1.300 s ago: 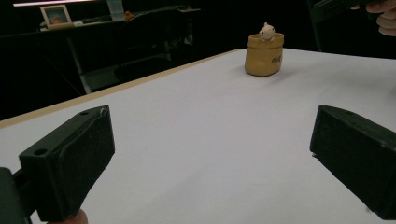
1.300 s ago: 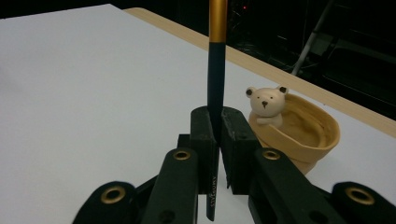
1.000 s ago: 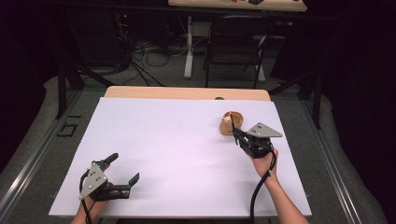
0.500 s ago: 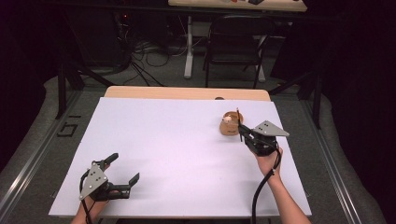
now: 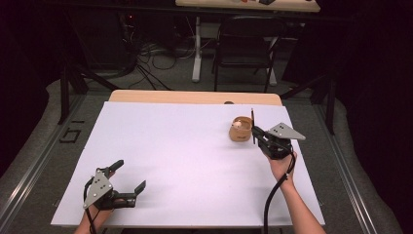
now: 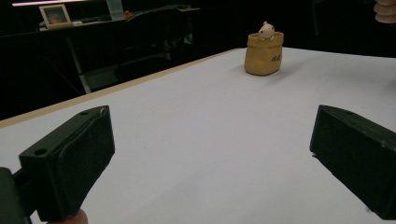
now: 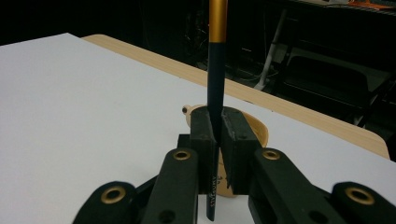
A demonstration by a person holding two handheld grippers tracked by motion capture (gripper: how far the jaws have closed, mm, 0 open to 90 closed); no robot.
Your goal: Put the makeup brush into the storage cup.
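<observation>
Black pen [image 7: 215,70] with gold band; tan pot [image 6: 264,54]; white table [image 5: 185,146].

In the right gripper view the pencil [image 7: 216,70] runs off the top edge, so its upper end cannot be seen, and the lettering on its lower shaft is too small to read. The right hand-held gripper [image 7: 218,140] stands in front of the tan pot [image 7: 258,128], leaving just the rim and a small knob at its left visible. In the left gripper view the left hand-held gripper [image 6: 210,154] is cut by the lower edge, both black blocks only partly in frame. The print on the pot's side is too small to read there, and the little white figure [image 6: 266,30] in it is hidden below its head. In the high view that figure is only a pale dot.
</observation>
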